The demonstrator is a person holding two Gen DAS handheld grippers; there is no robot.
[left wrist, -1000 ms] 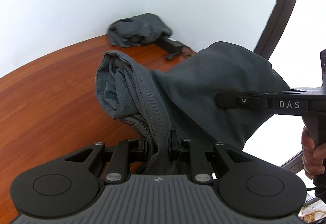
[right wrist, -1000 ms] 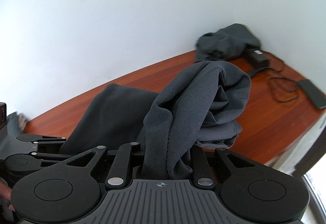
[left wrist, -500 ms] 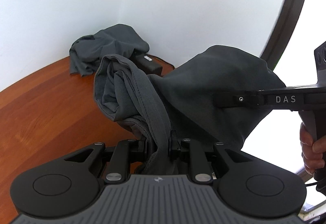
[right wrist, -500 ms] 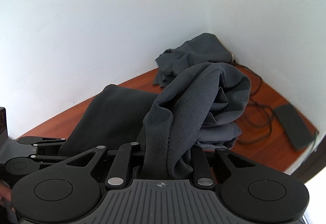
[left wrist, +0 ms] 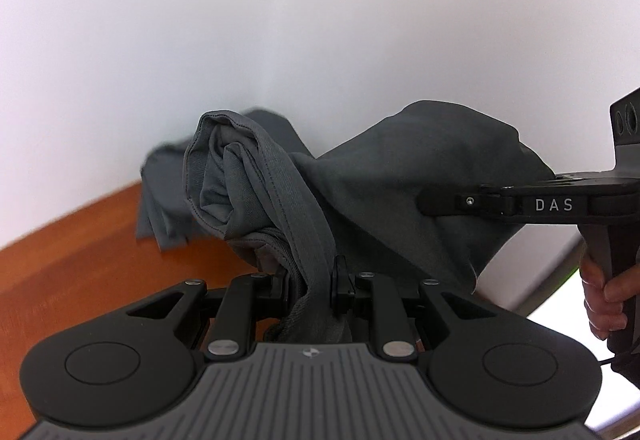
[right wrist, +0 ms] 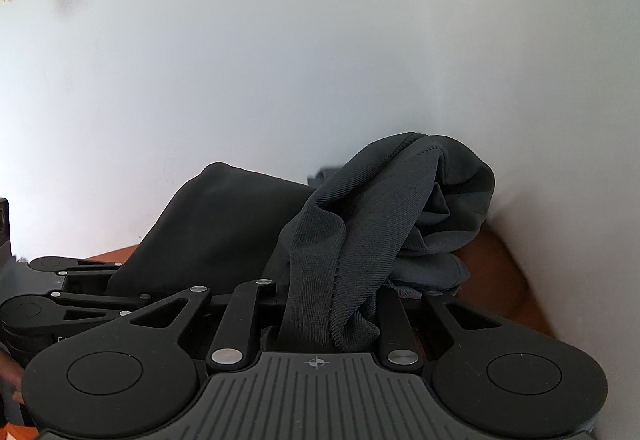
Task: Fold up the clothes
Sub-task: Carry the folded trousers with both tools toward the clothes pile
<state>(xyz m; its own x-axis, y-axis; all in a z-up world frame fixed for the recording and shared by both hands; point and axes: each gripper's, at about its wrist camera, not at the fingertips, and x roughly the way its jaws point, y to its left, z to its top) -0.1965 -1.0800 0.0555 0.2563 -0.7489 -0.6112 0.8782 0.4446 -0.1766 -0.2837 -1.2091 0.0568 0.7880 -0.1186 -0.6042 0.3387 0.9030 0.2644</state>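
A: Left tongs (left wrist: 310, 282) are clenched on a bunched hem of the dark grey garment (left wrist: 384, 192), which hangs in the air above the wooden tabletop (left wrist: 60, 260).

B: And the right tongs (right wrist: 332, 304) grip the other bunched edge, with the cloth draped between the two. I'd keep both grips level and pull gently apart so the span goes taut.

A: Agreed. Mind the other grey heap (left wrist: 160, 200) by the wall; lay this one down short of it, or they will tangle.

A reddish-brown wooden table (left wrist: 72, 260); a crumpled grey garment (left wrist: 160, 216) lies on it, by the wall.
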